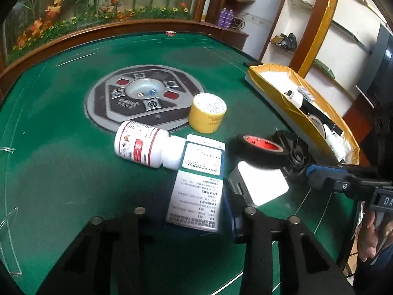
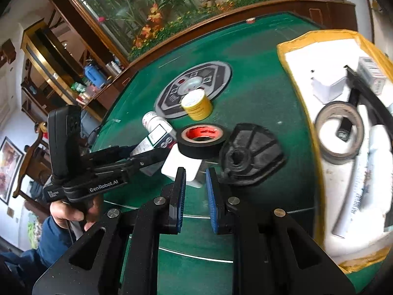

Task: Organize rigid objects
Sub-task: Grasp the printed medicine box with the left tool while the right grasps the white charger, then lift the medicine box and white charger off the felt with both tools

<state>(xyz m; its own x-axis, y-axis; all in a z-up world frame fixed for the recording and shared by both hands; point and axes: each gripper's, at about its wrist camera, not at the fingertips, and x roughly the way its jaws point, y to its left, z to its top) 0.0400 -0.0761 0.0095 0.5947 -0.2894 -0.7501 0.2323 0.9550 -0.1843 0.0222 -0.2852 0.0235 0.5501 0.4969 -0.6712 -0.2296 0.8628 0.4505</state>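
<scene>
Green table (image 2: 258, 78) bears yellow-rimmed box (image 2: 289, 56) holding tape roll (image 2: 340, 132).

Black hand-held gripper (image 2: 195, 196) frames, blue ribbed pads (image 2: 210, 191), silver round screws, white "GenRobot.AI" lettering, blue sleeve (image 2: 52, 238).

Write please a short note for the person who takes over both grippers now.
Left gripper: around the medicine box; whether it grips, I cannot tell.
Right gripper: shut, empty, pointing at the white block.
On the table: white bottle lying down, yellow tape, black tape, black round part.
Done: the tray already holds a grey tape roll and other items.
To do: probably move the rest into the tray.
</scene>
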